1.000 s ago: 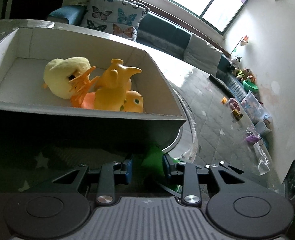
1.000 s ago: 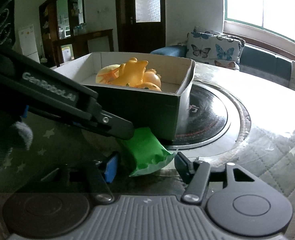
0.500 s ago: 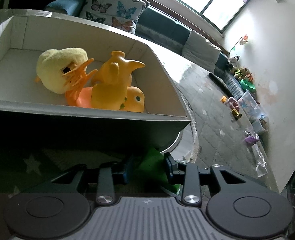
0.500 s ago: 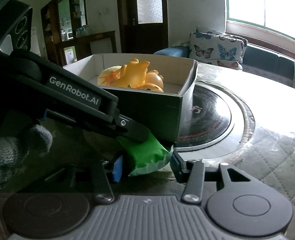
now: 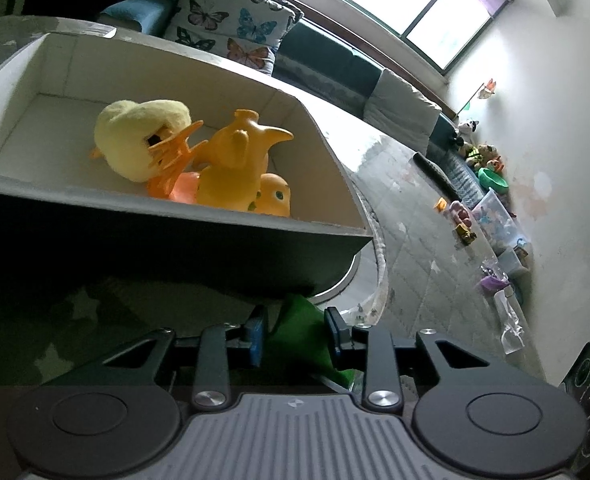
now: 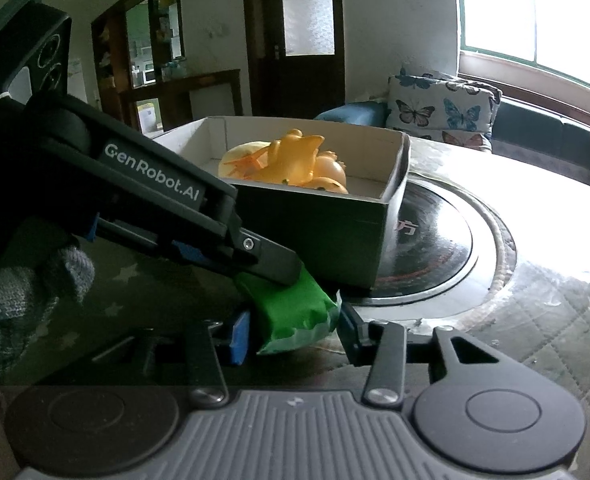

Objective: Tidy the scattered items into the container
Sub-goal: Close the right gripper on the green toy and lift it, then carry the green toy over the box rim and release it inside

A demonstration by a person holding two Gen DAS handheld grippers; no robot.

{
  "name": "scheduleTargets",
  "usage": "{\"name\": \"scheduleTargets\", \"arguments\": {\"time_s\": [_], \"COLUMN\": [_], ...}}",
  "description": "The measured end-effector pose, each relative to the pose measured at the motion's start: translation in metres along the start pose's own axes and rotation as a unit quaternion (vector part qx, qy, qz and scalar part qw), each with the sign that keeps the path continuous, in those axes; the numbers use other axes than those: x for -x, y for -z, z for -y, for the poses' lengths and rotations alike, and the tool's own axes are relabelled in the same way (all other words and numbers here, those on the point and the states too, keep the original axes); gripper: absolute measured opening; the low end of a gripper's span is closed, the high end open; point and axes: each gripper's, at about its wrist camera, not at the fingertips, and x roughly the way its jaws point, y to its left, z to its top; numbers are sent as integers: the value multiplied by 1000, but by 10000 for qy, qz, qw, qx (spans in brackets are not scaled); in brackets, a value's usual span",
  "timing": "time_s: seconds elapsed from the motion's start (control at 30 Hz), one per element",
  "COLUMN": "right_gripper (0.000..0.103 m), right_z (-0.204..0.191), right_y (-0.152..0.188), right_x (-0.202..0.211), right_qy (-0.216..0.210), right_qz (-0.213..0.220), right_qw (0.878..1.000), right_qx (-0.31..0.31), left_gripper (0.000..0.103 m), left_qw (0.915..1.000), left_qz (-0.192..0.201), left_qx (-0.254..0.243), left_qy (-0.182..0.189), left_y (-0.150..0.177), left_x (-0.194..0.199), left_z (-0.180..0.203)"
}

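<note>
Since the earlier frames the two grippers have drawn together on the green packet (image 6: 295,312): the right gripper's (image 6: 291,332) jaws, then wide of it, now bracket it closely, and the left gripper (image 5: 295,334) has tipped up so more of the box's inside shows in its view.

At the far left of the right wrist view, a hand in a grey knit glove (image 6: 19,300) grips the left gripper's handle, whose dark body runs down and rightward to the packet. Its jaws are clenched on the green packet, pressing it from either side; in the left wrist view the blue pads sit tight against the green. The packet hangs low, just in front of the near wall of the cardboard box (image 5: 327,160), below its rim and so outside it.

The right gripper's jaws stand either side of the same packet. The right-hand pad looks to touch the crinkled edge, but I cannot tell whether it has truly clamped or only steadies the packet while the left one carries the load.

Further right, inside the box, lie a yellow plush chick (image 5: 135,140), a yellow rubber duck-like toy (image 5: 235,168) leaning on it, and a smaller yellow duck (image 5: 275,200) at the near wall. The box rests partly on the table's round dark turntable (image 6: 447,248), and the quilted cover (image 6: 543,320) spreads to the right.
</note>
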Motion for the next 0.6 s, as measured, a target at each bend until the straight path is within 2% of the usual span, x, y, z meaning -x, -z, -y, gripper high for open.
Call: {"name": "scheduleTargets", "arguments": {"time_s": [0.2,0.43,0.6], "right_gripper": [47,48,48], "right_z": [-10,-22,-29], "right_y": [4,7,9], "right_x": [2,6,8], "right_qy": [-31,-27,5], "right_qz": [-102,-189,-181], "right_qw": [9999,9996,9992], "right_qx": [44,228,347], "left_gripper": [33,36,36], "left_qw": [9996,9952,9924], "left_qz": [-123,-220,-350], "left_qx": [194,847,972], "left_qy": [-159,-427,-672], "left_y": [6,6,7], "left_x": [2,7,8], "left_z": [-2,-2,1]}}
